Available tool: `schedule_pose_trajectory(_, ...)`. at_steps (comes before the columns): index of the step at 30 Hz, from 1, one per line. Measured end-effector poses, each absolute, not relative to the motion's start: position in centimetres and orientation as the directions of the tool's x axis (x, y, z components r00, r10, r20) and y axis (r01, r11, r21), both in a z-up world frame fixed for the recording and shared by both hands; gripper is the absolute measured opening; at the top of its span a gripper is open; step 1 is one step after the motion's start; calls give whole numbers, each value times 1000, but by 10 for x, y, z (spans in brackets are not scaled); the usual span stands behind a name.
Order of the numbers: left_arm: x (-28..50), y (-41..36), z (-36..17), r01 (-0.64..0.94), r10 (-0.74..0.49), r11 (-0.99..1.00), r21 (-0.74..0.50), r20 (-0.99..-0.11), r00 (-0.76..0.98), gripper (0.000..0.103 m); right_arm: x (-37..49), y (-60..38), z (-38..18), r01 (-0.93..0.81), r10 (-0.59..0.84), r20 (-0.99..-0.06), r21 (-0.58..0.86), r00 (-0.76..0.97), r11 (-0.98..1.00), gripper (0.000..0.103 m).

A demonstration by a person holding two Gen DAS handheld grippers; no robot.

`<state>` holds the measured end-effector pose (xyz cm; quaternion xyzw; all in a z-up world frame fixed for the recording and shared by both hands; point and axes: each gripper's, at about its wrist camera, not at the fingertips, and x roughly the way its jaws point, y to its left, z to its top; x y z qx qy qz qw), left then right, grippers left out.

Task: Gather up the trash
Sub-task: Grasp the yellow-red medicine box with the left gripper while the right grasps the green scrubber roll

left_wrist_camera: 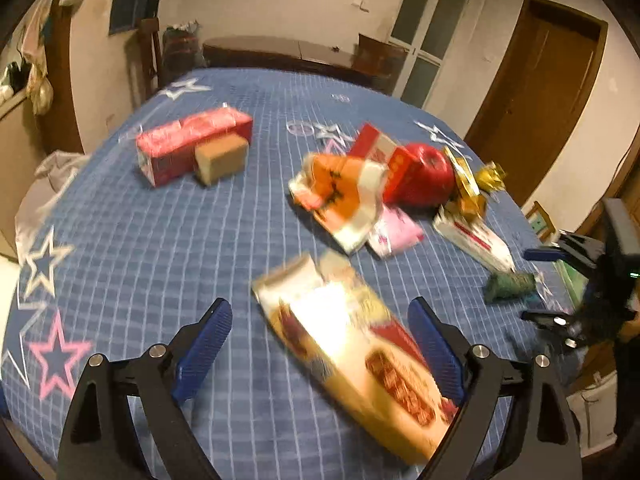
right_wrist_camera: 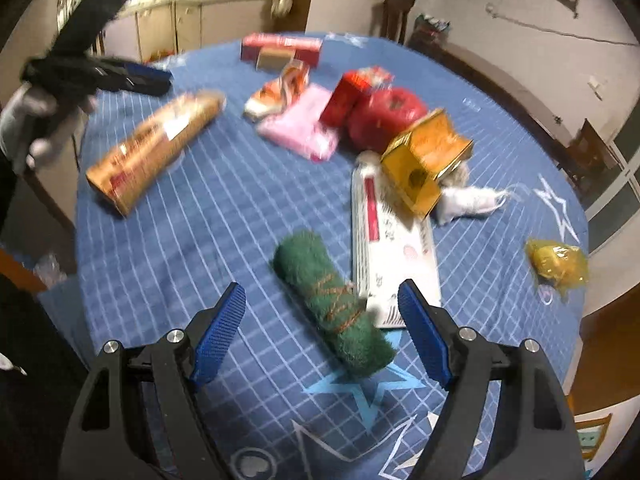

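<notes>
Round table under blue grid-patterned cloth with stars (right_wrist_camera: 240, 216).

Left gripper (left_wrist_camera: 320, 320): jaws spread wide, released; long golden foil snack packet (left_wrist_camera: 352, 352) lies between them on the cloth, unpressed.

Right gripper (right_wrist_camera: 322, 308): jaws apart, gripping nothing; rolled green fuzzy cloth bundle (right_wrist_camera: 336, 304) lies between them, beside flat white-and-red packet (right_wrist_camera: 394, 256).

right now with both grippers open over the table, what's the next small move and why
Probably lower the right gripper and close on the green rolled cloth. The roll lies on the blue tablecloth between its open fingers, untouched, one end beside the white flat packet. The left gripper is also open, over the long golden snack pack, so that could follow.
</notes>
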<state>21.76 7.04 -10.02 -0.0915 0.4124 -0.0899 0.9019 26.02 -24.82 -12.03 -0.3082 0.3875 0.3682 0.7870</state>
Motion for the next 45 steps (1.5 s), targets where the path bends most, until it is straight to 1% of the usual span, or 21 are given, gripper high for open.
schedule_pose_trajectory(2,208,63,-106,118,-273,960,-255,-750,602,89,256,-246,-128,-820,322,-843,-217,432,530,59)
schedule_pose_trajectory(3,202,55,-109,143,-284,958,-248,-764,579,89,255,-246,-131,-816,319,-839,-228,441,531,55)
schedule_pose_trajectory(5,196,46,-115,165,-281,960,-227,-779,560,89,252,-245,-131,-811,320,-832,-235,453,537,33)
schedule_pose_trajectory(6,197,45,-116,171,-281,960,-223,-783,555,89,248,-247,-130,-808,330,-825,-232,459,542,30)
schedule_pose_trajectory(8,205,49,-115,148,-268,963,-224,-779,566,89,242,-249,-127,-807,356,-816,-209,455,552,27)
schedule_pose_trajectory(11,231,55,-116,148,-310,950,-275,-774,552,89,230,-247,-126,-817,400,-818,-140,413,559,26)
schedule_pose_trajectory(14,262,46,-119,172,-322,947,-273,-788,525,89,221,-239,-129,-797,404,-821,-97,402,596,26)
schedule_pose_trajectory(18,306,11,-121,282,-328,937,-208,-805,495,89,220,-238,-130,-758,450,-812,13,373,652,26)
schedule_pose_trajectory(20,325,-12,-123,326,-290,936,-135,-822,491,89,222,-240,-131,-730,464,-806,60,366,681,26)
schedule_pose_trajectory(22,327,-27,-114,334,-245,940,-72,-822,514,89,224,-243,-130,-714,475,-803,91,360,694,27)
schedule_pose_trajectory(25,307,-24,-97,322,-249,944,-68,-790,561,89,222,-244,-128,-709,463,-804,75,373,701,28)
schedule_pose_trajectory(28,280,-4,-93,219,-170,975,-41,-771,613,89,219,-239,-126,-710,438,-806,31,398,704,29)
schedule_pose_trajectory(30,261,11,-97,161,-167,983,-85,-769,618,89,221,-235,-128,-710,428,-804,10,413,704,33)
schedule_pose_trajectory(31,253,15,-100,145,-165,985,-95,-769,617,89,221,-234,-128,-706,420,-802,-3,424,708,39)
schedule_pose_trajectory(32,245,17,-103,134,-160,986,-98,-768,620,89,221,-233,-128,-705,418,-801,-8,429,709,44)
schedule_pose_trajectory(34,236,16,-106,122,-154,988,-99,-768,622,89,222,-229,-129,-711,419,-802,-10,426,703,49)
schedule_pose_trajectory(39,236,-8,-107,153,-156,985,-75,-761,629,89,221,-219,-129,-718,394,-803,-61,448,693,49)
schedule_pose_trajectory(42,248,-22,-121,141,-83,990,5,-786,613,89,224,-216,-132,-712,375,-806,-80,458,698,49)
schedule_pose_trajectory(43,250,-24,-127,142,-80,990,7,-797,599,84,224,-216,-133,-711,371,-807,-85,460,698,49)
schedule_pose_trajectory(44,251,-25,-133,150,-91,989,-3,-806,586,76,224,-214,-134,-711,364,-807,-96,466,696,48)
schedule_pose_trajectory(45,250,-27,-137,152,-88,988,3,-806,586,75,221,-213,-135,-712,362,-807,-100,467,695,44)
